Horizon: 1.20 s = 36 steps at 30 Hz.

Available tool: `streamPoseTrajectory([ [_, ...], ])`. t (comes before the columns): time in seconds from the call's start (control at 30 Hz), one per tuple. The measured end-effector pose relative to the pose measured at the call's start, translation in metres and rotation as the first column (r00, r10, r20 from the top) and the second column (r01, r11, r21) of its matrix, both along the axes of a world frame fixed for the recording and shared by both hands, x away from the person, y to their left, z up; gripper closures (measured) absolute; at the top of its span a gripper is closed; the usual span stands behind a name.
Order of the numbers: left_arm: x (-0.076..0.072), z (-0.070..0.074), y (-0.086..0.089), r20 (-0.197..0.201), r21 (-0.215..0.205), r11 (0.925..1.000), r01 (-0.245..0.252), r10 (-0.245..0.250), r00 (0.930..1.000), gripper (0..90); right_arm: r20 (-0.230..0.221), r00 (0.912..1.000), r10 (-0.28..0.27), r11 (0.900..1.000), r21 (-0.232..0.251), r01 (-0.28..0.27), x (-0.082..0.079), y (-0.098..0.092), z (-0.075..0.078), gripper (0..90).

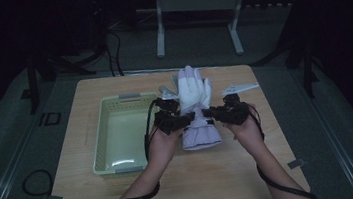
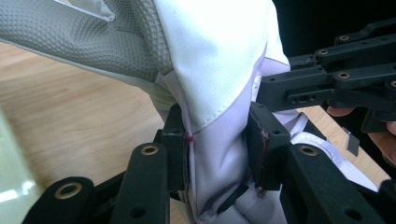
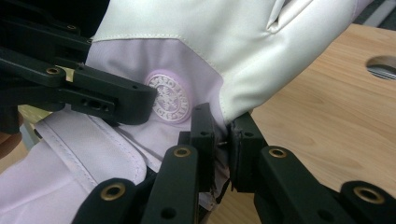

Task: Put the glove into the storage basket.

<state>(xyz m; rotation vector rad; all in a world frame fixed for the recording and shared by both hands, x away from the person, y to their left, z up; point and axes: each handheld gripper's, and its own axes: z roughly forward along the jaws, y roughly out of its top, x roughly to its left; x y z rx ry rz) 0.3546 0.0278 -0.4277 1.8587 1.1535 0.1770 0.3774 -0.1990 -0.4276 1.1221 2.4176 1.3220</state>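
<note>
So the white and lilac ski glove (image 1: 196, 108) is lying flat near the middle of the wooden bench (image 1: 184, 189), fingers pointing toward the far edge and the cuff toward the person, and both sets of tongs are pinching it at the wrist from opposite sides. The left tongs (image 1: 185, 119) are clamping down on a fold of the lilac fabric right where it's meeting the white panel; in the left gripper view the jaws are sitting close together with a thick bunch of cloth between them (image 2: 219, 154). The right tongs (image 1: 211, 112) are squeezed nearly together on the glove's other edge, biting the seam just under the white part (image 3: 223, 144), with the round embroidered badge (image 3: 168, 98) sitting just beside them. The two tongs are facing each other with only the glove's wrist between them, so that's a tight spot. Just beside the left hand (image 1: 162, 149) a pale green plastic basket (image 1: 99, 138) is taking up the bench's left half, its near wall close to the left forearm. The right side of the bench and the whole near strip are lying open. Cables (image 1: 285, 187) are trailing back off the near edge along both forearms. Beyond the far edge, grey frame legs (image 1: 159, 31) are standing on the floor.
</note>
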Motion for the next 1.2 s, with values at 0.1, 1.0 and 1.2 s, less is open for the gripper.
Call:
streamPoseTrajectory([
  [0.1, 0.0, 0.004, 0.006, 0.004, 0.018, 0.9998, -0.001, 0.001, 1.0, 64.7, 0.001, 1.0, 0.004, 1.0, 0.005, -0.004, 0.001, 0.006, 0.002, 82.1],
  [1.0, 0.0, -0.007, 0.123, -0.034, 0.064, 0.9977, -0.023, 0.026, 0.9991, 65.0, -0.061, 0.9945, 0.085, 0.996, -0.009, -0.086, 0.016, 0.126, -0.01, 82.2],
  [1.2, 0.001, -0.018, 0.153, -0.047, 0.044, 0.9984, -0.036, 0.038, 0.9982, 64.9, -0.071, 0.993, 0.094, 0.995, -0.025, -0.096, 0.018, 0.157, -0.018, 82.1],
])
